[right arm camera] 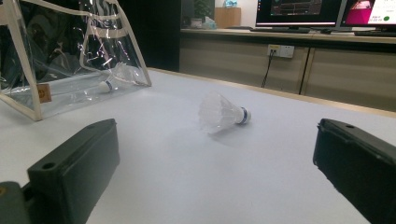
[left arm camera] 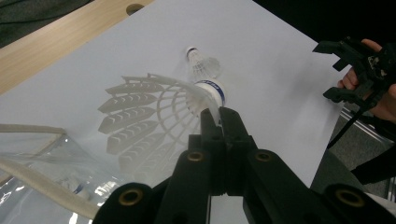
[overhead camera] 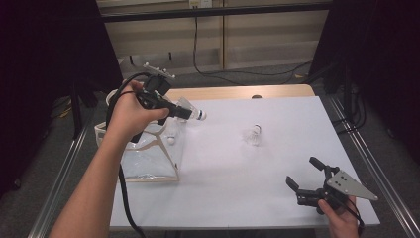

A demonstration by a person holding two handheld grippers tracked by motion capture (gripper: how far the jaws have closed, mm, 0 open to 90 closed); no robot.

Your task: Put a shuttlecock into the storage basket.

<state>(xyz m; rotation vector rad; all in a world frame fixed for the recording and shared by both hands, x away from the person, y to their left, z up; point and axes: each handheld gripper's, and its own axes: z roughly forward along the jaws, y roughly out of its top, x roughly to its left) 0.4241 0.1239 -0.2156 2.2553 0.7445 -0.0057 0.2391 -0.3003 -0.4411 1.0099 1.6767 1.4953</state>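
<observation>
Three shuttlecocks, one clear bag, two grippers over a desk.
Left gripper clamps one shuttlecock by its skirt edge; right gripper gapes, second shuttlecock lying ahead; third in bag.

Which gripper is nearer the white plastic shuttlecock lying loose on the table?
Right. The right gripper, jaws open, sits low at the table's near right corner, facing the loose white plastic shuttlecock. The left gripper is raised beside the clear bag, holding another shuttlecock.

Left gripper raised, jaws clamped, right gripper low, jaws spread wide
</observation>
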